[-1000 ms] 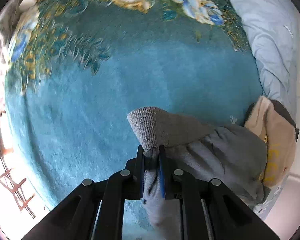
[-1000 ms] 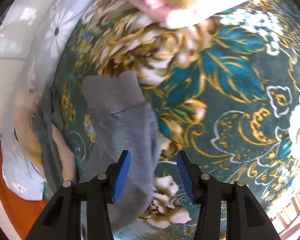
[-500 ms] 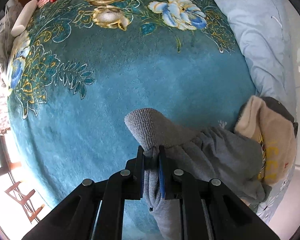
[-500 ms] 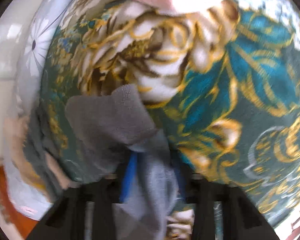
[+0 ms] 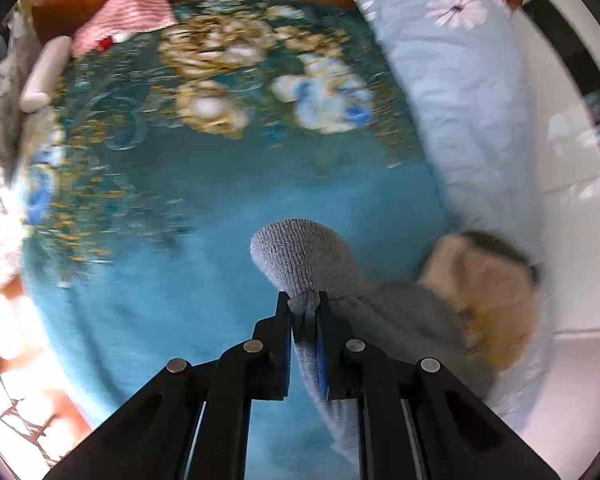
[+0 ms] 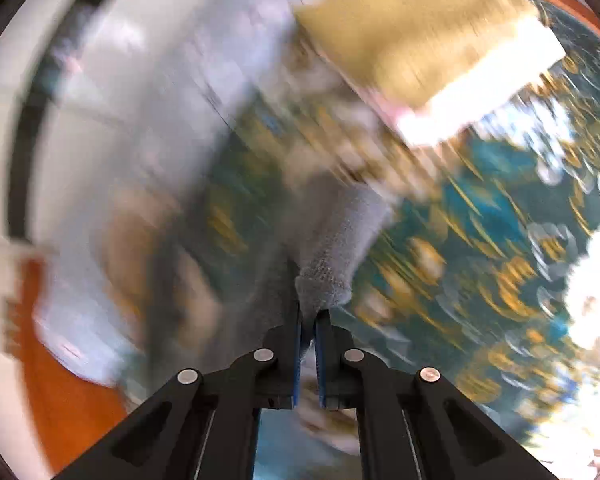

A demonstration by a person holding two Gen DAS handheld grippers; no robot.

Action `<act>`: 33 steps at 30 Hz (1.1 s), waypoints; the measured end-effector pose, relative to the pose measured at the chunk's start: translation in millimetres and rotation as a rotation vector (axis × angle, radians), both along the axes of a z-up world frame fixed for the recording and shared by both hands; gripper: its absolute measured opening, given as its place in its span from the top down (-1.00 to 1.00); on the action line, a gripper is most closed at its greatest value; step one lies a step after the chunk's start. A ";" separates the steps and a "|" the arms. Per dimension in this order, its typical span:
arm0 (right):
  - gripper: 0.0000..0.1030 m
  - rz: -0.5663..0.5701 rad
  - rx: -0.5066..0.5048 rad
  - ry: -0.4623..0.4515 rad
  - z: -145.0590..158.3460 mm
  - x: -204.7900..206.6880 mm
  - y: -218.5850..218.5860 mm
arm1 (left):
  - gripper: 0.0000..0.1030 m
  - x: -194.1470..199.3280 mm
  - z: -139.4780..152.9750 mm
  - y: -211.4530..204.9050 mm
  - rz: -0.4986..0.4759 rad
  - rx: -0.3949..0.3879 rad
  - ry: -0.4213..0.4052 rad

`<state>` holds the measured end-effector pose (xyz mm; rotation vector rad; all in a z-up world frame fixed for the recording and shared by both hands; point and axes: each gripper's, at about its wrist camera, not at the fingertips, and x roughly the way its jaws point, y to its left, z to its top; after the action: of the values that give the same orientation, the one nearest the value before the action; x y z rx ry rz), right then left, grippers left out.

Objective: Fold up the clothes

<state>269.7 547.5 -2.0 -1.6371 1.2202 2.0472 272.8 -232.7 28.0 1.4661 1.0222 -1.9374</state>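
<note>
above the teal floral plush blanket (image 5: 188, 264), left gripper (image 5: 305, 308) and right gripper (image 6: 308, 320) each pinch a ribbed cuff of the grey knit garment (image 5: 400, 312), likely to spread it for folding.

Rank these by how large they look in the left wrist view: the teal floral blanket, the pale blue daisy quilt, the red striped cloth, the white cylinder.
1. teal floral blanket
2. pale blue daisy quilt
3. red striped cloth
4. white cylinder
The last two lie far off, near the fisheye edge, so their order is unsure.
</note>
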 end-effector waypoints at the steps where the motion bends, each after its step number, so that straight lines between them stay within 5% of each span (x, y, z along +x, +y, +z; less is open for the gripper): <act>1: 0.88 0.016 -0.001 -0.074 -20.6 10.7 -4.2 | 0.79 10.0 -15.0 -4.2 0.010 -0.005 -0.050; 4: 0.88 -0.015 -0.021 -0.185 -61.1 35.4 -10.0 | 0.79 41.9 -54.9 -16.3 0.109 0.036 -0.159; 7: 0.88 -0.046 -0.014 -0.192 -65.8 46.8 -9.9 | 0.80 50.2 -65.3 -17.0 0.137 0.056 -0.178; 15: 0.88 -0.032 0.057 0.076 8.3 49.2 -4.8 | 0.79 44.8 -34.9 -19.9 0.079 0.078 -0.007; 20: 0.88 0.048 0.096 -0.155 -45.1 71.0 -12.2 | 0.79 55.8 -70.7 -12.9 0.038 0.051 -0.164; 23: 0.86 0.040 0.089 -0.197 -54.8 79.2 -9.9 | 0.78 57.2 -81.6 -9.3 0.054 0.061 -0.202; 26: 0.74 0.034 0.099 -0.202 -47.8 81.5 -7.4 | 0.70 49.6 -76.5 -5.0 0.026 0.048 -0.212; 28: 0.36 0.024 0.131 -0.202 -36.7 81.7 -2.7 | 0.66 50.0 -66.4 -4.8 0.041 0.038 -0.212; 33: 0.24 -0.010 0.157 -0.141 -1.0 75.0 15.6 | 0.44 56.5 -35.7 -1.0 0.098 0.042 -0.173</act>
<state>344.7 563.1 -3.1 -1.6656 0.9924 1.9311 329.3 -233.6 -7.7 1.5470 1.0417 -1.6988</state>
